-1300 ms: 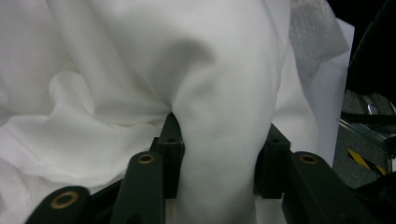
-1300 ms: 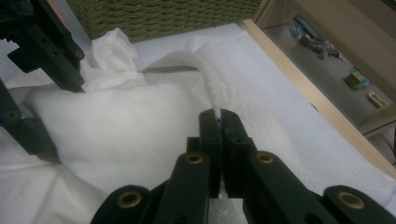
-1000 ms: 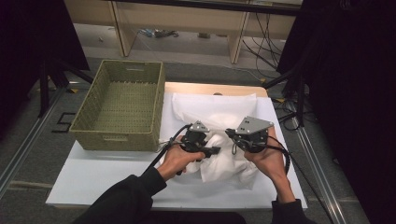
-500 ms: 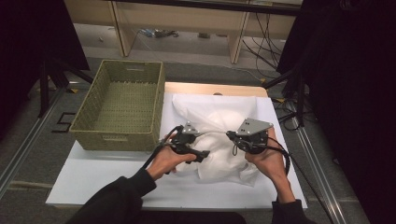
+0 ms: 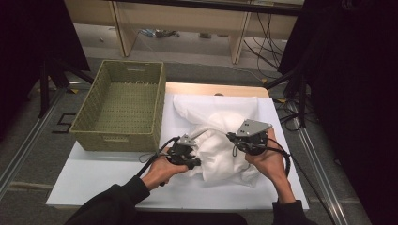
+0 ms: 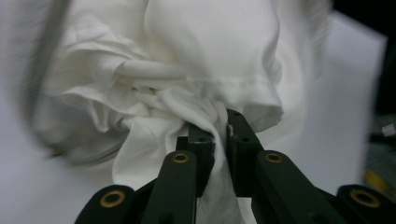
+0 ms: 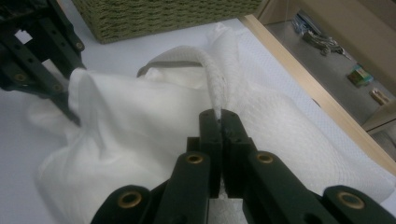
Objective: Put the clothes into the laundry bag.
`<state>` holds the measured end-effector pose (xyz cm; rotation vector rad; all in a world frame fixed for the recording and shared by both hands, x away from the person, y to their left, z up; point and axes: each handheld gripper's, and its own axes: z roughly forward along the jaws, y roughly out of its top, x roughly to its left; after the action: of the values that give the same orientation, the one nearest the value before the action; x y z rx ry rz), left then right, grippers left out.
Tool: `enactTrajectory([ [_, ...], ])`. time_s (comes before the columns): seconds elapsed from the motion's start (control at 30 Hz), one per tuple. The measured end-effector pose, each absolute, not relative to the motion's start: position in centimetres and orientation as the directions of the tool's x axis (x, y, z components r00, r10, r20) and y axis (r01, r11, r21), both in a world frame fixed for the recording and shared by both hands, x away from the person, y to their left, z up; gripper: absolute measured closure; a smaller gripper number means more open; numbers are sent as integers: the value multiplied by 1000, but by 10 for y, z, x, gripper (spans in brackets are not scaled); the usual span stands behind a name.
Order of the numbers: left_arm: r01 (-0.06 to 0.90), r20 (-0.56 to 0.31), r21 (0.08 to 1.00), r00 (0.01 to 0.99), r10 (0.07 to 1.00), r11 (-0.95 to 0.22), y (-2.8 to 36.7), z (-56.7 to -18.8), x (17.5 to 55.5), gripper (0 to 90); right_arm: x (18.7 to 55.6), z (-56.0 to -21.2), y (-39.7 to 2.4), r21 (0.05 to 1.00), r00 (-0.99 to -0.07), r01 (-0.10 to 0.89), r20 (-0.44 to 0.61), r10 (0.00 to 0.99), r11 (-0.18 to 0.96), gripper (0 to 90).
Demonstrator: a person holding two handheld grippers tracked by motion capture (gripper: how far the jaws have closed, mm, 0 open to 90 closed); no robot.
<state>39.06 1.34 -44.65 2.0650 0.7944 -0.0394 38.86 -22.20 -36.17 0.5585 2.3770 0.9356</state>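
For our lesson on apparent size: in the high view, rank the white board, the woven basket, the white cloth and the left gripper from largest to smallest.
1. white board
2. woven basket
3. white cloth, though it looks close to the basket
4. left gripper

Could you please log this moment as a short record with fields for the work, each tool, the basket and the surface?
work: handling a bunched white cloth on the white board
left tool: jaws have just been closing, now pinching a gathered fold of the cloth
right tool: shut on a rolled edge of the cloth
basket: woven, green, empty, left of the cloth, apart from it
cloth state: crumpled, partly spread toward the far edge
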Motion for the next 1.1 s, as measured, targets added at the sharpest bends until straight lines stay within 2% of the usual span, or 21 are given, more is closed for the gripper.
enactTrajectory([
  [0.03,550,-314,737,793,521,-393,13,-446,391,823,388,-362,-222,716,-776,187,-312,548,673,900],
  [0.07,507,-272,754,819,505,-417,1,-441,388,824,388,-362,-221,716,-776,187,-312,548,673,900],
  [0.13,482,-241,762,830,502,-431,-4,-439,389,824,388,-362,-221,715,-776,187,-313,547,674,900],
  [0.23,502,-274,769,818,505,-396,-15,-435,398,833,388,-361,-221,713,-776,185,-316,546,676,900],
  [0.3,543,-307,782,763,569,-306,-24,-439,418,838,387,-361,-220,714,-778,184,-315,544,676,900],
  [0.43,549,-289,799,710,642,-247,-27,-446,438,831,387,-362,-219,710,-781,180,-317,538,681,900],
  [0.47,577,-289,780,676,678,-243,-23,-452,446,796,386,-362,-218,712,-782,184,-312,539,678,900],
  [0.5,577,-289,780,676,678,-243,-23,-452,446,756,386,-362,-218,712,-782,184,-312,539,678,900],
  [0.53,592,-299,768,669,680,-245,-20,-455,448,756,386,-362,-219,710,-785,180,-313,534,681,900],
  [0.57,601,-306,757,671,675,-254,-17,-457,447,700,386,-362,-219,712,-786,180,-311,535,678,900],
  [0.63,592,-296,752,696,654,-290,-10,-457,441,567,386,-363,-219,714,-785,181,-310,537,677,900],
  [0.7,584,-288,741,721,630,-331,-5,-455,430,380,386,-365,-219,710,-788,184,-307,534,680,900],
  [0.77,531,-210,726,776,594,-437,2,-452,410,270,387,-367,-218,708,-790,187,-303,533,681,900],
  [0.87,513,-205,705,809,551,-490,-2,-453,403,205,387,-368,-217,706,-790,198,-295,537,680,900],
  [0.97,493,-167,705,814,556,-510,-15,-460,403,199,388,-367,-216,708,-788,186,-306,534,681,900],
  [1.0,511,-169,705,794,583,-492,-21,-462,406,235,387,-367,-216,708,-789,187,-305,533,681,900],
  [1.07,538,-198,715,769,608,-447,-28,-465,415,475,387,-367,-217,708,-788,190,-303,536,681,900],
  [1.1,539,-199,701,777,597,-467,-28,-464,422,579,387,-367,-218,710,-792,185,-302,531,680,900],
])
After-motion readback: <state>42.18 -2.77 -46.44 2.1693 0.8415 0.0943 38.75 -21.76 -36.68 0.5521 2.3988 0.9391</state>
